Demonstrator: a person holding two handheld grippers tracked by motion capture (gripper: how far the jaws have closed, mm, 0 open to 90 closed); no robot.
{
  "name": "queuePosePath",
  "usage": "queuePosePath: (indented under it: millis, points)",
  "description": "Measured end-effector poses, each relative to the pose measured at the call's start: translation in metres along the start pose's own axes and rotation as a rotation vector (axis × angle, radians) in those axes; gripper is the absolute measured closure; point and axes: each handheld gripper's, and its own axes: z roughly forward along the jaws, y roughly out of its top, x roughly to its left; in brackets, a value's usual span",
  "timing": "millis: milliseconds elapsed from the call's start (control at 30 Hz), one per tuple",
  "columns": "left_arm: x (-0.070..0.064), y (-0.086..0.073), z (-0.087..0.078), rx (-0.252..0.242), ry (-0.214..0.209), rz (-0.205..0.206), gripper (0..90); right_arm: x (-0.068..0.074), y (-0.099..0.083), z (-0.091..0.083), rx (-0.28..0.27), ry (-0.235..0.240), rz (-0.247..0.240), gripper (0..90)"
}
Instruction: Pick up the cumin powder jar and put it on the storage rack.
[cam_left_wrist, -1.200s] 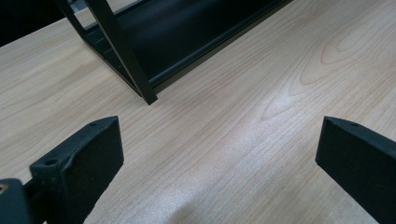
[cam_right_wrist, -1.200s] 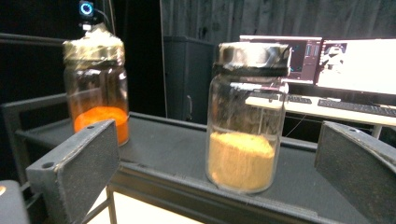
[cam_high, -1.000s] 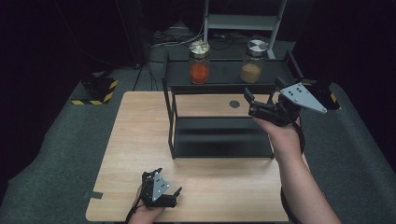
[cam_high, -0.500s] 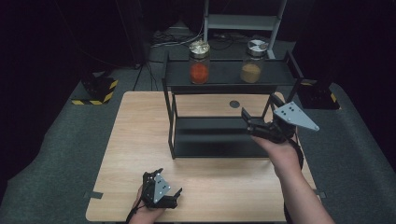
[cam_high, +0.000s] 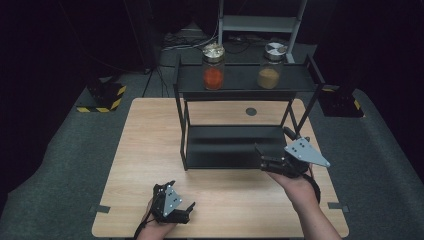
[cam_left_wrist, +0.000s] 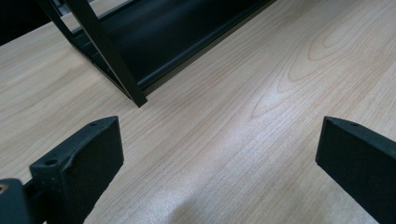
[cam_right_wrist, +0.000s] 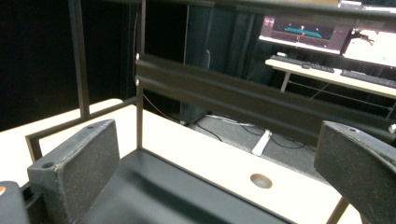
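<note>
A: Why is my right gripper (cam_high: 267, 162) held at the front right corner of the black two-tier rack (cam_high: 235, 150)?

B: I judge that I am withdrawing from the rack; its jaws are spread and hold nothing. The red-filled jar (cam_high: 213, 66) and the tan-filled jar (cam_high: 269, 66) stand well apart on the top shelf.

A: And my left gripper (cam_high: 181, 200)?

B: It idles near the table's (cam_high: 145, 150) front edge, jaws spread, empty.

A: What does each view add?

B: The right gripper view shows the empty lower shelf (cam_right_wrist: 187, 196) and the table's round hole (cam_right_wrist: 260, 180) beyond it. The high view shows both jars.
</note>
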Motion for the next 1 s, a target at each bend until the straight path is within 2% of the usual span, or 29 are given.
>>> queuePosePath:
  millis: [167, 500, 800, 1000]
  points:
    - [0.0, 0.0, 0.0, -0.001, 0.001, 0.002, 1.1, 0.007, -0.016, -0.005, 0.019, -0.012, -0.018, 0.0]
    - [-0.003, 0.0, 0.0, -0.001, 0.007, 0.013, 1.1, 0.008, -0.045, -0.014, 0.067, -0.02, 0.007, 0.0]
    - [-0.004, -0.001, -0.001, -0.003, 0.007, 0.016, 1.1, 0.006, -0.074, -0.023, 0.133, -0.021, 0.032, 0.0]
    - [-0.003, -0.001, -0.001, -0.004, 0.008, 0.015, 1.1, 0.011, -0.092, -0.025, 0.176, -0.018, 0.023, 0.0]
